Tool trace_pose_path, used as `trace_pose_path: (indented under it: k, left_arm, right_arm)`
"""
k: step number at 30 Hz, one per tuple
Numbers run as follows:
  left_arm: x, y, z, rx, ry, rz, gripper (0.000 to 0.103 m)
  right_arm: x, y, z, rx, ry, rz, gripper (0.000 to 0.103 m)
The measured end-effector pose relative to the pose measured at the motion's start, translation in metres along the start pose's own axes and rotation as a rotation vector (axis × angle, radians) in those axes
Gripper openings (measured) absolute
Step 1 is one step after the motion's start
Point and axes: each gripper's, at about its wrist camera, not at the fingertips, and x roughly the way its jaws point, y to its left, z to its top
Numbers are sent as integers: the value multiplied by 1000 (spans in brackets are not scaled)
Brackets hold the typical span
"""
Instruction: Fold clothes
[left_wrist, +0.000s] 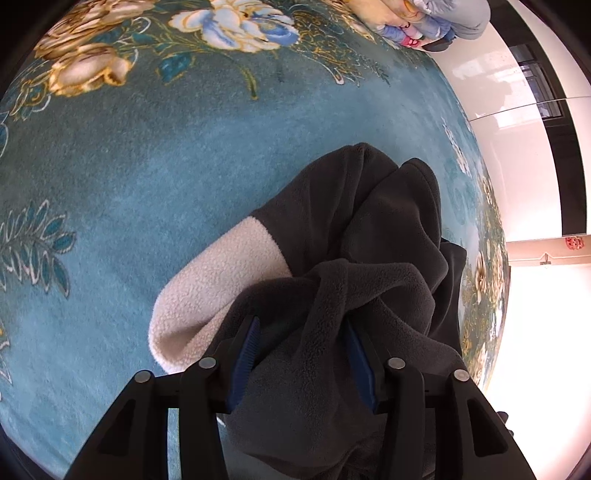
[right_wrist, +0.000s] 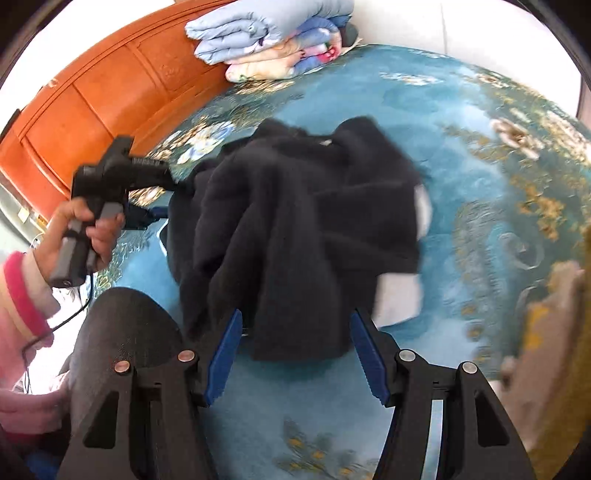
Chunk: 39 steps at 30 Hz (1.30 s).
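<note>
A dark grey fleece garment (left_wrist: 369, 229) with a cream lining (left_wrist: 218, 291) lies bunched on the blue floral bed cover (left_wrist: 147, 155). My left gripper (left_wrist: 301, 350) has its blue pads wide apart with a thick fold of the fleece lying between them. In the right wrist view the same garment (right_wrist: 295, 229) is a dark heap, and the left gripper (right_wrist: 155, 195), held in a hand, touches its left edge. My right gripper (right_wrist: 295, 350) is open, with the garment's near edge hanging between its fingertips.
Folded quilts (right_wrist: 273, 40) are stacked at the far end of the bed by an orange wooden headboard (right_wrist: 92, 96). The person's knee (right_wrist: 122, 325) is at the lower left. A white wall (left_wrist: 517, 155) lies beyond the bed's edge.
</note>
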Motion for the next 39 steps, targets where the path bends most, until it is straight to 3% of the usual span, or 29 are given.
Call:
trace_pose_path:
  k: [1, 2, 3, 4, 6, 7, 8, 9, 12, 17, 23, 32, 39]
  left_arm:
    - [0, 2, -1, -4, 4, 1, 51]
    - [0, 4, -1, -7, 8, 1, 51]
    - [0, 5, -2, -9, 11, 1, 51]
    - [0, 4, -3, -3, 10, -5, 50]
    - [-1, 3, -6, 9, 8, -17, 47]
    - [-1, 1, -8, 23, -2, -17, 28]
    - [0, -2, -9, 31, -5, -12, 17]
    - [1, -6, -9, 39, -9, -6, 9]
    - [-7, -14, -8, 30, -38, -20, 8]
    - [-63, -26, -11, 7, -161, -143, 7]
    - [-125, -29, -42, 39, -239, -216, 7]
    - [-135, 10, -109, -20, -215, -200, 7]
    - [-128, 1, -118, -17, -226, -141, 7]
  right_arm:
    - [10, 1, 0, 9, 12, -17, 62]
    - [20, 0, 0, 18, 29, -44, 55]
    - [27, -2, 0, 31, 50, -75, 48]
    - [29, -6, 1, 53, 61, -90, 30]
    - [27, -19, 2, 98, 59, -104, 21]
    - [22, -25, 5, 110, 46, -123, 15]
    - [17, -31, 7, 123, 33, -142, 12]
    - [13, -37, 10, 136, 20, -161, 12]
    - [-2, -50, 25, 152, -30, -222, 11]
    - [-38, -54, 70, 135, -187, -319, 10]
    - [-87, -28, 103, 70, -319, -365, 10]
    - [-113, -21, 79, 52, -309, -347, 10]
    - [-120, -36, 62, 58, -299, -312, 10]
